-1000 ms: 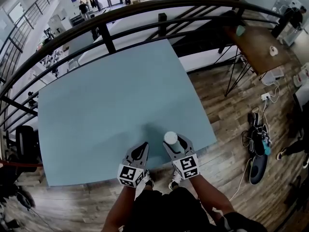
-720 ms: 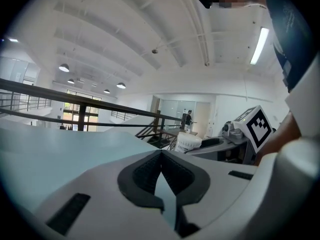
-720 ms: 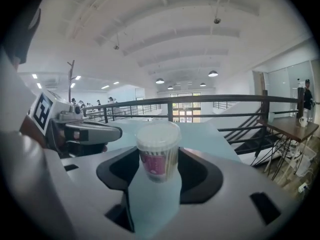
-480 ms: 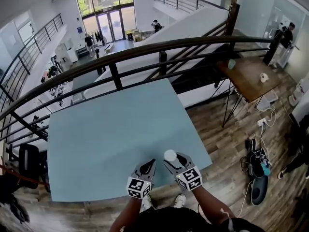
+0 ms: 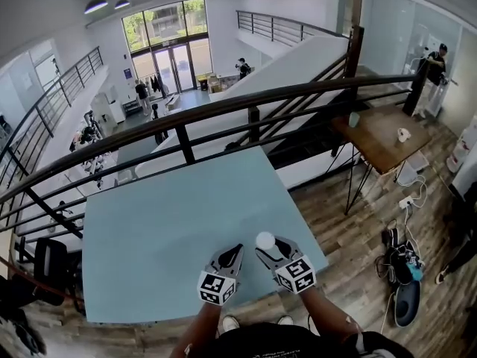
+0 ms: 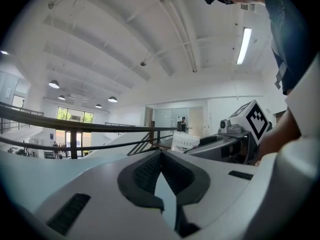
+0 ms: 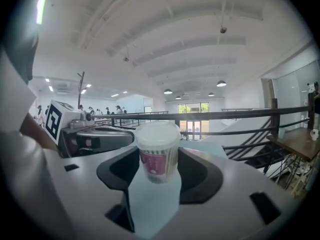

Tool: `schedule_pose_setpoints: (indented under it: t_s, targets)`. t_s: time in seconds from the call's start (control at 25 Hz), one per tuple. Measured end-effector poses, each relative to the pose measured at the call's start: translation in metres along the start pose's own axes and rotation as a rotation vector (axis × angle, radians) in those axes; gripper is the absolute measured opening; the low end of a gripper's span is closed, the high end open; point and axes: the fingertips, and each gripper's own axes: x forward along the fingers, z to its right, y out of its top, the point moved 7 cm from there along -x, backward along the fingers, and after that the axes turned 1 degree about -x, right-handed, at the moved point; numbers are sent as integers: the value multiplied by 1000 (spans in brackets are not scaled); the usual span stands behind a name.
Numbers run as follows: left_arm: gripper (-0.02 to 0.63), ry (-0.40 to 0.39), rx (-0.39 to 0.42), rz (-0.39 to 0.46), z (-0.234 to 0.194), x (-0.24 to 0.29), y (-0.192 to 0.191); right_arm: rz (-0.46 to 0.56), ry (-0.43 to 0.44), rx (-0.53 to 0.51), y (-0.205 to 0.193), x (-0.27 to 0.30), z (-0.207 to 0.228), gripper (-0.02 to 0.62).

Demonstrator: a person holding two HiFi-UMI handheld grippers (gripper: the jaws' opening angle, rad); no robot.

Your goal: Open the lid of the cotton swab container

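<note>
While the right gripper (image 5: 270, 246) clamped the small clear plastic cotton swab container (image 7: 158, 156), pink-labelled and upright above the pale blue table's (image 5: 171, 222) near edge, its round white lid (image 7: 157, 133) sat on. The left gripper (image 5: 232, 253) hovered just beside, jaws together and empty. Lifting the lid cleanly would likely need those jaws spread, squared on the rim and pulled straight up.

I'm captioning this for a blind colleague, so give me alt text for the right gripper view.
The right gripper clamps an upright, pink-labelled cotton swab container, its white lid on. The left gripper sits close by at the left, with a pale blue table and a dark railing behind.
</note>
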Motion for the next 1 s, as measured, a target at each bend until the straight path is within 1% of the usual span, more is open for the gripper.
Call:
schedule_pose_setpoints:
  t_s: [0.12,0.36,0.44,0.52,0.72,0.88,1.0]
  targets:
    - [12,-1,8,4,2,-1,3,14,-3,18,1,-2,-2,250]
    - [12,-14,7,8,6,0,2,12,-27,7,-1,-6,-6,250]
    - [12,-21,20,14,8,0,4,11,-31,11,-1,-7,-6,250]
    - [12,-25,64,14,9,-1,7,14,-31,21,1,-9,-5,250]
    - [12,-31,209,-1,12,-12,9,18,-29,32,2,-12,-4,250]
    - [12,-55,344,-11,18,-15,15,15,-15,29,4,-12,-3,250]
    - [12,-69,417,-27,20,-13,18,-1,1,29,3,-13,-2,250]
